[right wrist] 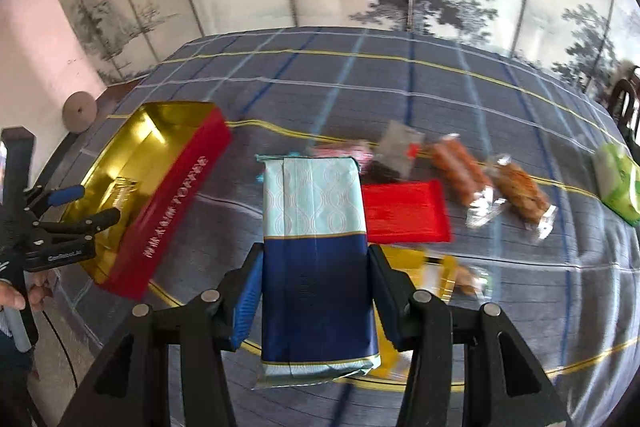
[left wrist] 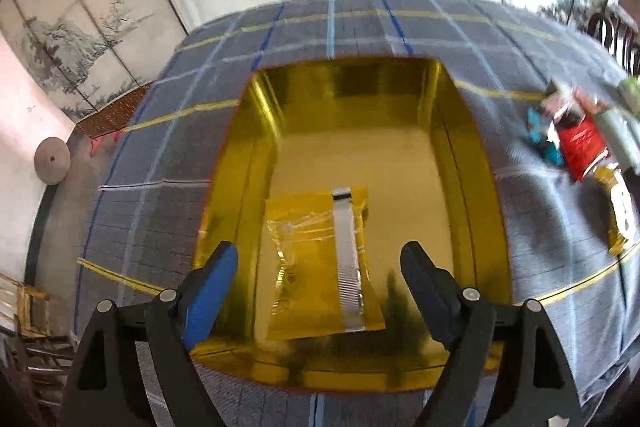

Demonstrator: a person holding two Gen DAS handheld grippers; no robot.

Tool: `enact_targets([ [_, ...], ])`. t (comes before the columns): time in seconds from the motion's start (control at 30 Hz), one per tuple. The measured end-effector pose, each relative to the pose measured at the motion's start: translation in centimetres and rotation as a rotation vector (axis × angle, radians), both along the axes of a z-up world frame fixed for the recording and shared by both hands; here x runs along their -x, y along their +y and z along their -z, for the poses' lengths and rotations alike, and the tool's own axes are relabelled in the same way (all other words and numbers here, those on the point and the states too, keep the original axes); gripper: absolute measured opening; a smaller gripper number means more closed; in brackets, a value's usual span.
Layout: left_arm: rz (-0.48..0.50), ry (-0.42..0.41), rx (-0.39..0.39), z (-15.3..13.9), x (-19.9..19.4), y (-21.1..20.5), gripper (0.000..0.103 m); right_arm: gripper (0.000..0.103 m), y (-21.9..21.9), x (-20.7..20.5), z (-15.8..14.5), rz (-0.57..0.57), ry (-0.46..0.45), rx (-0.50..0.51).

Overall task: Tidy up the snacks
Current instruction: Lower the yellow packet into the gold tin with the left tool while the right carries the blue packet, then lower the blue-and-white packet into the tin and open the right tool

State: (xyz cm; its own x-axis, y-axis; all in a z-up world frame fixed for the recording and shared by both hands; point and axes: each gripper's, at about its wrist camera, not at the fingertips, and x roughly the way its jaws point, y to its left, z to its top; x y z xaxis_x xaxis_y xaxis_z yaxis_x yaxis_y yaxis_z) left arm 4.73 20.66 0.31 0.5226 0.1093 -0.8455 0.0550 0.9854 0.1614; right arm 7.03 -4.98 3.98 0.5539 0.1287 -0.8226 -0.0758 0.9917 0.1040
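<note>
My left gripper hangs wide open over the gold-lined box, where one yellow packet lies flat on the floor near the front wall. My right gripper is clamped on a blue and pale-green packet, held above the checked tablecloth. The other snacks lie beyond it: a red packet, sausages and a green pack.
</note>
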Motion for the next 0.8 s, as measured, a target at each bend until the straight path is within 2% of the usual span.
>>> enact_targets([
  [0.17, -0.098, -0.08, 0.002, -3.0, 1.9, 2.6, 0.082, 0.051, 3.9, -1.1, -0.3, -0.04, 0.008, -0.037],
  [0.33, -0.203, -0.113, 0.014, -4.3, 3.6, 5.8, 0.082, 0.051, 8.8, -2.0, -0.8, -0.106, -0.004, -0.066],
  [0.53, -0.287, -0.108, 0.022, -3.9, 5.2, 8.6, 0.082, 0.051, 14.9, -3.2, -0.8, -0.186, 0.008, -0.098],
  [0.8, -0.346, -0.088, 0.071, -3.1, 6.3, 10.5, 0.082, 0.051, 18.9, -4.9, 0.2, -0.2, 0.018, -0.076],
])
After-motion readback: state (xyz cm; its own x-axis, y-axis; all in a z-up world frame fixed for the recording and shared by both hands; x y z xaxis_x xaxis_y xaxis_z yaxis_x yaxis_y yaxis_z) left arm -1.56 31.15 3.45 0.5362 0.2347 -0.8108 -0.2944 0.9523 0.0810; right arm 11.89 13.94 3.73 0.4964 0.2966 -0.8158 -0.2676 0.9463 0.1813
